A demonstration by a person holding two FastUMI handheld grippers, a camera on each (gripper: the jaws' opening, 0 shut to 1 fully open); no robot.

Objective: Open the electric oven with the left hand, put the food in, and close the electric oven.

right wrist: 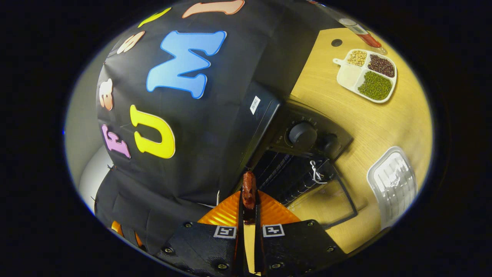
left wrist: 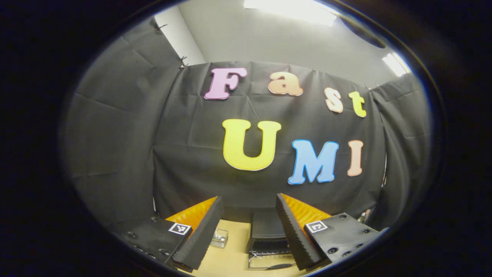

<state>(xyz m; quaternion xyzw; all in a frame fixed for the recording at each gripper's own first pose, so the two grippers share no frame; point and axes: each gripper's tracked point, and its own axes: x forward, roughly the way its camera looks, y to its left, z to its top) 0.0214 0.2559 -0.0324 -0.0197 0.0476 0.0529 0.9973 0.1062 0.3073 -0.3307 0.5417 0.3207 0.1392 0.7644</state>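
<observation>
A reddish-brown sausage point(right wrist: 249, 188) stands pinched between the fingers of my right gripper point(right wrist: 249, 209), which is shut on it, just in front of the black electric oven point(right wrist: 303, 134). The oven's glass door point(right wrist: 326, 200) is folded down and open, with the wire rack point(right wrist: 284, 173) showing inside. My left gripper point(left wrist: 249, 197) is open with nothing between its fingers, held high and facing the booth wall. Far below it sit the oven point(left wrist: 267, 231) and its lowered door point(left wrist: 269, 263).
On the wooden table point(right wrist: 384, 123) lie a divided white dish of beans point(right wrist: 367, 75), a clear plastic tray point(right wrist: 394, 184) and a red-filled bottle point(right wrist: 363, 34) at the far edge. A clear plastic box point(left wrist: 220, 237) sits left of the oven.
</observation>
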